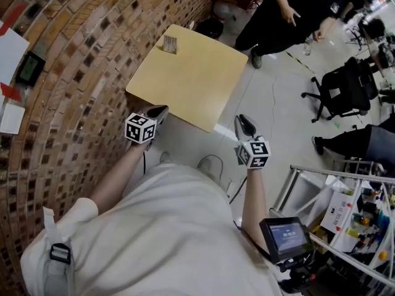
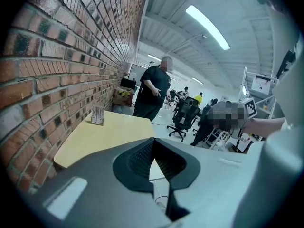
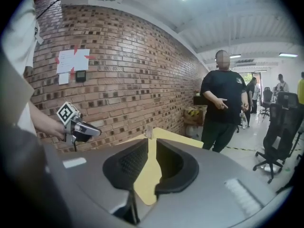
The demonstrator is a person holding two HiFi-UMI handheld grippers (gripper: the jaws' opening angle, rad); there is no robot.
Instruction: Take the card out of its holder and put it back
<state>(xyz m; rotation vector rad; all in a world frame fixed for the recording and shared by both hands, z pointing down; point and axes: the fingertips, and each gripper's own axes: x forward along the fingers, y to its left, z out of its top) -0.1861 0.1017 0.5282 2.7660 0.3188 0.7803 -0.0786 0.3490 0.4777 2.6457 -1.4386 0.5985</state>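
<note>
Card (image 1: 170,41) is seemingly sitting in its holder (image 1: 168,49) at the eleven-o'clock corner of the table (image 1: 197,85) (too small to be sure), suiting either a card awaiting removal or one returned. Left gripper (image 1: 158,111) is hovering shut and empty, right gripper (image 1: 245,126) slightly parted, empty, both well short.

Legible words, numbers or brands: none in any view.
- Card (image 1: 170,44), standing in its holder on the table (image 1: 197,85): lines of print, too small to read.
- Left cube (image 1: 140,128) on the left gripper (image 1: 162,111) and right cube (image 1: 254,153) on the right gripper (image 1: 244,121): black-and-white square markers, no letters.
- White sheets (image 3: 73,61) on the brick wall: no print can be made out.
- Small screen (image 1: 286,236): pale lines of text, unreadable.
- White placard (image 1: 336,214) on the rack: dark print, blurred.
- Cardboard box (image 2: 122,96): yellow-and-black hazard stripes.
</note>
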